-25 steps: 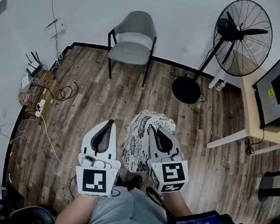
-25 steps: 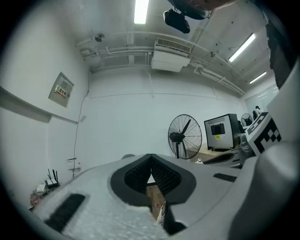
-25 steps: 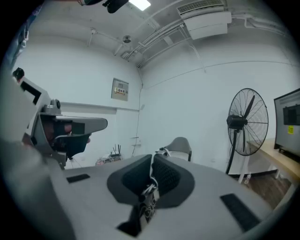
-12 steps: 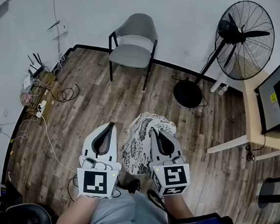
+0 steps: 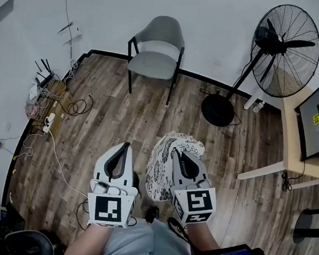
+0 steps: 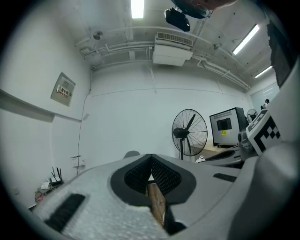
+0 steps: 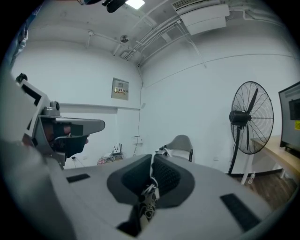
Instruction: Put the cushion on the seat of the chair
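The right gripper [image 7: 152, 161] has its jaws clamped on a fold of the patterned cushion [image 5: 159, 162], which hangs above the wooden floor [image 5: 104, 113]. The left gripper [image 6: 150, 158], just beside it, has its jaws pressed together on nothing. The grey chair [image 5: 155, 59] stands well apart, against the white wall [image 5: 214, 23]. A pedestal fan [image 5: 284, 49] stands to the chair's right, and cables [image 5: 52, 100] lie along the floor's left edge.

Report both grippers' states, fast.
Left gripper: closed, nothing between its jaws.
Right gripper: closed on the patterned cushion.
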A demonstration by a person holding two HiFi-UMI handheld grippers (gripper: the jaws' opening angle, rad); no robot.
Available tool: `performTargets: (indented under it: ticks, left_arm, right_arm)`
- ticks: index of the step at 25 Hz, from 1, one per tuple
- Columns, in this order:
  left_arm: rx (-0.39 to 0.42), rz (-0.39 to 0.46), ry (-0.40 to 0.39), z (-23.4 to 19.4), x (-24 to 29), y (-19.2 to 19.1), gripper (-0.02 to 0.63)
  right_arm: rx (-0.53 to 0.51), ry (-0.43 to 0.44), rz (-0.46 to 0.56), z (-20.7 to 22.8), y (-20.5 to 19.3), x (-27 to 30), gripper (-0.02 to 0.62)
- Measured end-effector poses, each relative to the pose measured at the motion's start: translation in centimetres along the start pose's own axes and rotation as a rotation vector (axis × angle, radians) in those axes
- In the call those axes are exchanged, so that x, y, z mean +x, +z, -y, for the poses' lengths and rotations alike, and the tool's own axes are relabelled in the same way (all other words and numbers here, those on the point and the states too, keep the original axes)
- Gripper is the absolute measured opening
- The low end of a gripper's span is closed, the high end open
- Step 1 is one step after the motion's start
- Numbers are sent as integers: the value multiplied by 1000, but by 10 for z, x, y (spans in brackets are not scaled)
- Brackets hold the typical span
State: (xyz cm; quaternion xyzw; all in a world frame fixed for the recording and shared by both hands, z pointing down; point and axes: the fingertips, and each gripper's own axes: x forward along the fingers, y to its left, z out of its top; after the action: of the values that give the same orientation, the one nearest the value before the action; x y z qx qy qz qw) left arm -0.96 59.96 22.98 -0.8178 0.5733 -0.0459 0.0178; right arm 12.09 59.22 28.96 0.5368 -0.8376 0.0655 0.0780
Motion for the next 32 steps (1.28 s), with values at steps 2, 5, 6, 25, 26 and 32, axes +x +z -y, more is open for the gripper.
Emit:
performTargets:
  ticks: [2, 5, 6, 25, 26, 32]
  left_arm:
    - [1, 1, -5, -6, 9, -1, 9]
    - [-4, -7, -7, -20, 27, -9, 9]
    - [-13, -14, -8, -25, 35, -13, 9]
    - [-14, 20, -23, -182, 204, -4, 9]
    - [-11, 26, -24, -188, 210, -2, 9]
    - [-4, 45, -39, -213, 241, 5, 9]
  right_arm:
    - [-2, -5, -4, 2, 1, 10, 17]
    - [-5, -16, -19, 7, -1, 30, 17]
    - [-4, -19, -25, 9, -3, 38, 17]
    - [-40, -83, 10, 29, 53, 254, 17]
    - [-42, -86, 17, 31, 57, 262, 17]
    - [-47, -102, 40, 35, 74, 303, 17]
